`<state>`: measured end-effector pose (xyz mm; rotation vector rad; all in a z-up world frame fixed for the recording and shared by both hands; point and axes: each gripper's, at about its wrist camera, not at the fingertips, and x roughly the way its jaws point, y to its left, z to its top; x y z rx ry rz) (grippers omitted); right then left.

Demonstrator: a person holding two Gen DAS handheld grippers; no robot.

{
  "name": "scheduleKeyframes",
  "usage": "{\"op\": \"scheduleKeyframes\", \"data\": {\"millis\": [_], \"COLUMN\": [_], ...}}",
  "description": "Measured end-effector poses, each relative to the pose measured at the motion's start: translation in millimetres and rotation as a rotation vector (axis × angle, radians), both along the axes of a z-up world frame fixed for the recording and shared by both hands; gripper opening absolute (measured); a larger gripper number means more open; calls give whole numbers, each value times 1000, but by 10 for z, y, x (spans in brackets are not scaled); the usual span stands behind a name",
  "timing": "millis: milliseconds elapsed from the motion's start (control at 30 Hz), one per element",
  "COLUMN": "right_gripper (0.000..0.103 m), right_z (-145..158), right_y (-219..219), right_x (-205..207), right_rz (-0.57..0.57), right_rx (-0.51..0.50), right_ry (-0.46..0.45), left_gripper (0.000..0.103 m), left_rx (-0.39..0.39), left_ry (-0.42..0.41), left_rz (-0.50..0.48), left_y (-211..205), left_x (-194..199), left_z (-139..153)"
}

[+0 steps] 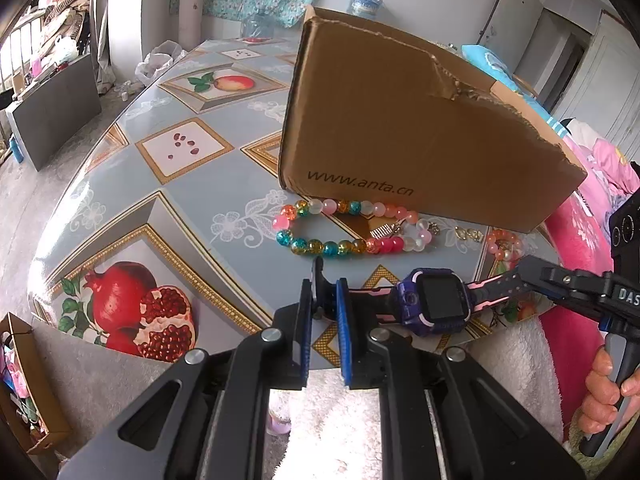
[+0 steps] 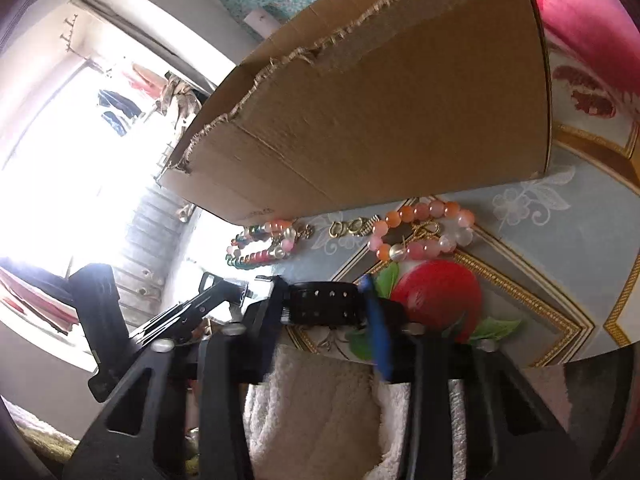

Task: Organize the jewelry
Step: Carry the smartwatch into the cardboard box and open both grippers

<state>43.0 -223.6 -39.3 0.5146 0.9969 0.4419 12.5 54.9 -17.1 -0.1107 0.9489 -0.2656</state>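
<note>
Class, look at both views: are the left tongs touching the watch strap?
Touching. In the left wrist view the left tongs are closed on the strap end of the watch, with the blue pads pressed against it on both sides.

"www.anta.cn" on cardboard box (image 1: 400, 132)

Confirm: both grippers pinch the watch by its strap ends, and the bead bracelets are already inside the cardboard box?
Not quite. The left gripper and right gripper do pinch the watch by its strap ends, but the bead bracelets lie on the table in front of the cardboard box, as the left wrist view shows.
</note>
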Motion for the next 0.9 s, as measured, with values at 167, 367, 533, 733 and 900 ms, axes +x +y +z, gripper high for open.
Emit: {"op": "scheduleKeyframes", "data": {"millis": [167, 367, 533, 733, 900], "right_gripper": [16, 15, 15, 15, 15], "right_z": [126, 469, 1066, 1610, 1402], "right_y": [31, 117, 148, 121, 55], "right_x": [-55, -109, -81, 471, 1515], "right_rz": [18, 57, 84, 80, 67], "right_rx": [1, -35, -79, -179, -265], "right_ry": [-23, -87, -211, -313, -141], "left_gripper": [11, 10, 10, 10, 10], "left_rx": [-23, -33, -64, -60, 39], "left_ry": [-26, -95, -206, -298, -146], "left_rz": [-7, -29, -73, -148, -189], "left_y": [1, -18, -56, -309, -683], "left_x": [-49, -154, -128, 486, 1493], "left_z": [96, 480, 1069, 1654, 1544]}}
